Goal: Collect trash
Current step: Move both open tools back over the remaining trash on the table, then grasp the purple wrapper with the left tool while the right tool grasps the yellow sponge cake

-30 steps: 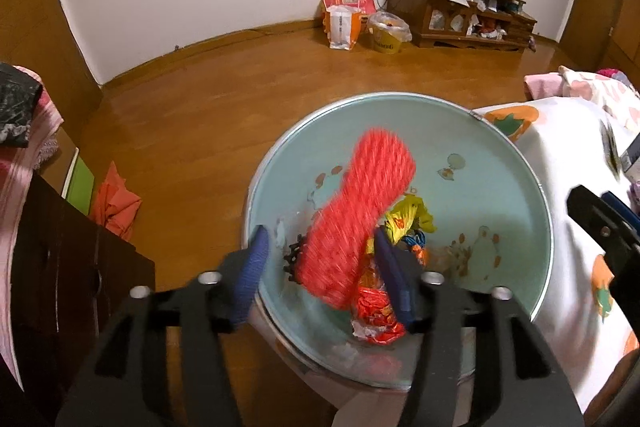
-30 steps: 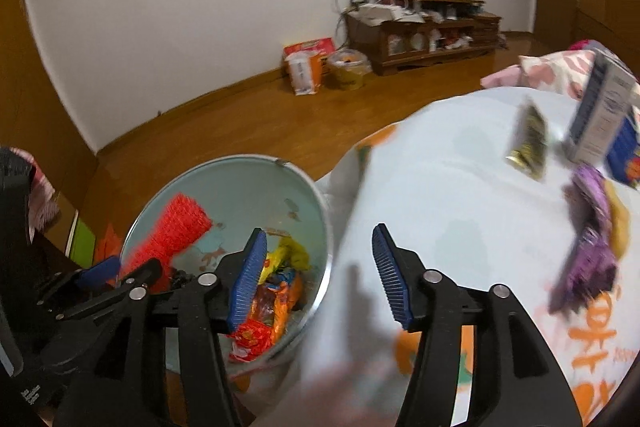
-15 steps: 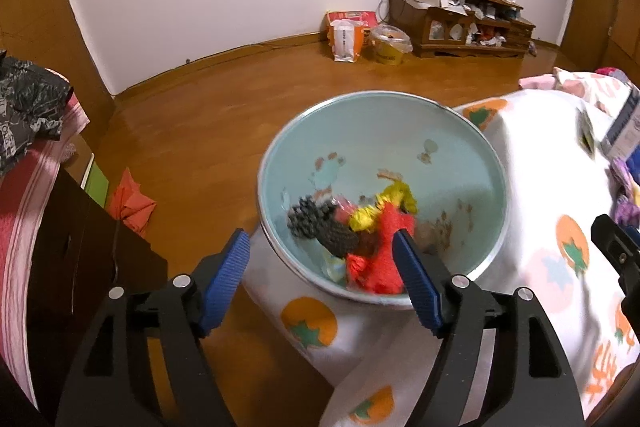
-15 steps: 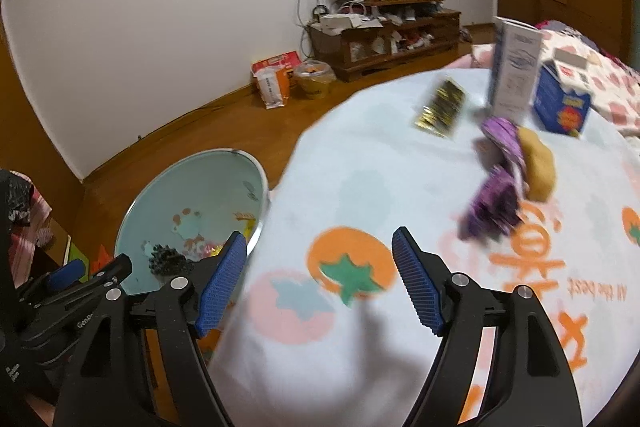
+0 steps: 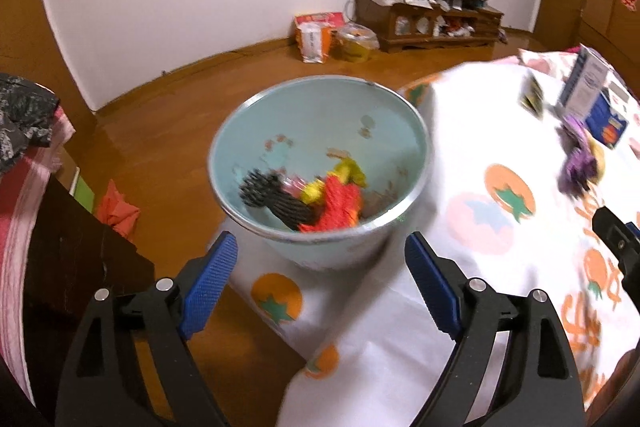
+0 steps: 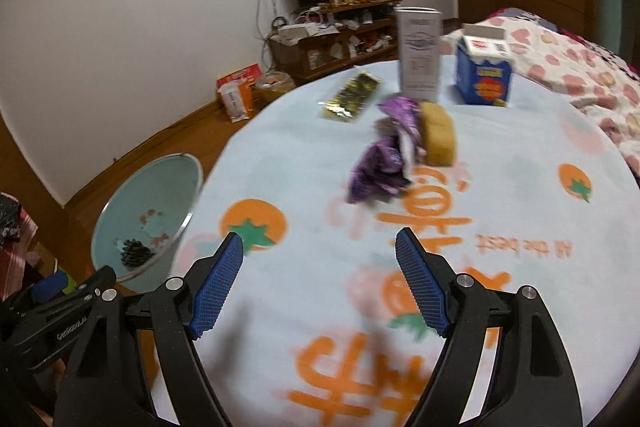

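A pale blue bin (image 5: 320,115) stands on the floor beside the table and holds red mesh (image 5: 336,205), black mesh (image 5: 276,197) and a yellow wrapper (image 5: 348,175). My left gripper (image 5: 320,283) is open and empty, above and in front of the bin. My right gripper (image 6: 318,283) is open and empty over the tablecloth (image 6: 500,187). On the table lie a crumpled purple wrapper (image 6: 384,163), a yellow sponge (image 6: 438,137) and a gold-black packet (image 6: 350,97). The bin also shows in the right wrist view (image 6: 160,183).
A white carton (image 6: 418,55) and a blue carton (image 6: 484,71) stand at the table's far side. A dark cabinet (image 5: 60,251) with cloth on it stands left of the bin. Bags (image 5: 316,37) and a low shelf (image 5: 428,23) stand by the far wall.
The red mesh has dropped from my left gripper into the bin, and the gripper opened wider and drew back. My right gripper swung right from the bin to over the table.
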`<state>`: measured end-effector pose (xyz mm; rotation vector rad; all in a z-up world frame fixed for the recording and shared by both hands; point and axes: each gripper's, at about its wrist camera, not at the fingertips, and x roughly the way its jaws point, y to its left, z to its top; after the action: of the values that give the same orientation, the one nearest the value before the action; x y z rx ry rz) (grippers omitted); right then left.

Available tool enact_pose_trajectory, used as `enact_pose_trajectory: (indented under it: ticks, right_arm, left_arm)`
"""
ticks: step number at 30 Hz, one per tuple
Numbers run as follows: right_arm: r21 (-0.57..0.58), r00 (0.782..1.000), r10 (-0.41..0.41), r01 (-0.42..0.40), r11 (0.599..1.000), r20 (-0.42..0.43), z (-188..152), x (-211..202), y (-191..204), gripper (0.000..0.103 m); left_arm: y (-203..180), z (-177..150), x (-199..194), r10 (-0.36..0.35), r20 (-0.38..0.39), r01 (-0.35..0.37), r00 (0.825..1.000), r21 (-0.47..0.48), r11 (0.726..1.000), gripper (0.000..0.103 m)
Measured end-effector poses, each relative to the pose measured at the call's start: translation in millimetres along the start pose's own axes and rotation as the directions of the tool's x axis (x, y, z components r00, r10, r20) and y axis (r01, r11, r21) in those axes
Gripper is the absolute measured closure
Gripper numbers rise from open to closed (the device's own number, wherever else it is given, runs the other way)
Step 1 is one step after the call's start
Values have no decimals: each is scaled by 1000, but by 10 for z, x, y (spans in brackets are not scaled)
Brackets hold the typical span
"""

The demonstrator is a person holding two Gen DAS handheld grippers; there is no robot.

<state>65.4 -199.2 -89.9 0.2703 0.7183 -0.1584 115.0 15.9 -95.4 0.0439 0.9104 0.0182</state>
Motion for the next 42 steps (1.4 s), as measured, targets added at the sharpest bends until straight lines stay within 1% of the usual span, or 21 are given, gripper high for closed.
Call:
enact_pose_trajectory:
  ticks: [6, 12, 14, 16, 19, 22, 24, 26, 28, 30, 32, 37, 39, 42]
  right_arm:
    - [43, 999, -40, 41, 998, -11, -99, -67, -339, 25]
    - [84, 994, -110, 112, 990, -28, -163, -80, -752, 27]
    - [94, 991, -131, 134, 987, -33, -157, -79, -894, 32]
    - [95, 989, -147, 149, 984, -35, -116, -66, -987, 34]
    - [90, 985, -172, 174, 981, -30, 22, -27, -1115, 36]
    - [75, 984, -178, 178, 981, -9, 238, 49, -1158, 37]
    - [64, 985, -174, 174, 983, -3, 400, 150, -1168, 39]
    - [77, 991, -137, 137, 988, -11, 535, 270, -1186, 42]
    - [83, 993, -115, 117, 990, -27, 652, 405, -1191, 43]
    - [80, 994, -102, 104, 991, -33, 731, 505, -1164, 44]
    - [64, 995, -97, 100, 993, -38, 808, 615, -1122, 48]
    - [77, 994, -89, 94, 993, -66, 893, 811, -1129, 50]
    - [83, 994, -77, 83, 993, -80, 912, 893, -1132, 53]
    - [75, 992, -82, 89, 993, -94, 930, 992, -1136, 56]
  left_arm:
    - [-289, -184, -11, -17, -18, 18, 1000, 72, 997, 16]
    - [-541, -283, 10, -36, -31, 40, 999, 153, 987, 16]
    - [-611, -309, 31, -41, -40, 48, 998, 174, 984, 16]
    - [-663, -303, 57, -42, -42, 50, 998, 192, 980, 16]
    - [-679, -212, 95, -27, -35, 33, 999, 193, 981, 16]
    - [-697, -82, 118, -7, -15, 10, 1000, 181, 983, 16]
    - [-724, 10, 121, -9, -4, 10, 1000, 181, 983, 16]
    - [-778, 106, 116, -18, 15, 15, 1000, 191, 982, 16]
    - [-834, 167, 126, -27, 25, 22, 999, 201, 979, 16]
    - [-910, 241, 141, -59, 27, 52, 998, 210, 976, 16]
    - [-965, 288, 155, -68, 31, 60, 997, 216, 974, 16]
    - [-1148, 393, 223, -75, 30, 66, 997, 233, 970, 16]
    - [-1220, 418, 257, -71, 31, 61, 997, 242, 968, 16]
    - [-1291, 426, 291, -70, 28, 60, 997, 249, 967, 16]
